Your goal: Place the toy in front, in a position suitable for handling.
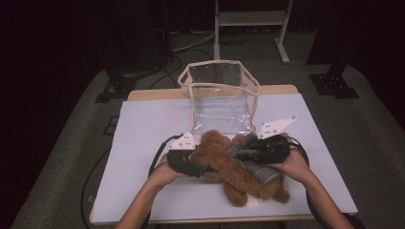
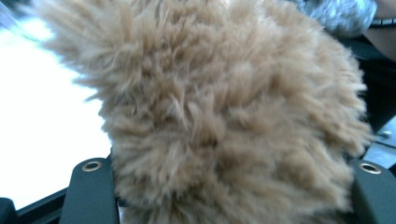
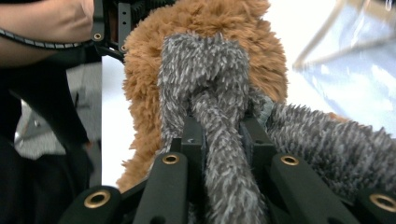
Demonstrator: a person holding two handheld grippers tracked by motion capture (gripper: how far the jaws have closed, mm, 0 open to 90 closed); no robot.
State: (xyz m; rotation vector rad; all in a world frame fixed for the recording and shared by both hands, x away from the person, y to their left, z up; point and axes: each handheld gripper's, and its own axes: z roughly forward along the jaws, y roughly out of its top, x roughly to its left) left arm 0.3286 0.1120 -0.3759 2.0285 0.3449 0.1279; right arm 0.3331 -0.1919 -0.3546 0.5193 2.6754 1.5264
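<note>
A brown plush bear (image 1: pixel 239 180) lies on the white table (image 1: pixel 143 124) in front of a clear bag. A grey fuzzy scarf (image 1: pixel 255 169) is wrapped round it. My left gripper (image 1: pixel 205 168) is at the bear's left side, and in the left gripper view brown fur (image 2: pixel 224 116) packs the whole gap between its two jaws. My right gripper (image 1: pixel 241 155) comes in from the right. In the right gripper view its jaws (image 3: pixel 223 135) pinch a strand of the scarf (image 3: pixel 205 70), with the bear (image 3: pixel 210 18) just behind.
A clear plastic bag (image 1: pixel 220 98) with beige trim stands open-topped just beyond the bear, near the table's far edge. White table surface lies to the left and right of the toy. A metal stand (image 1: pixel 250 19) is on the floor behind the table.
</note>
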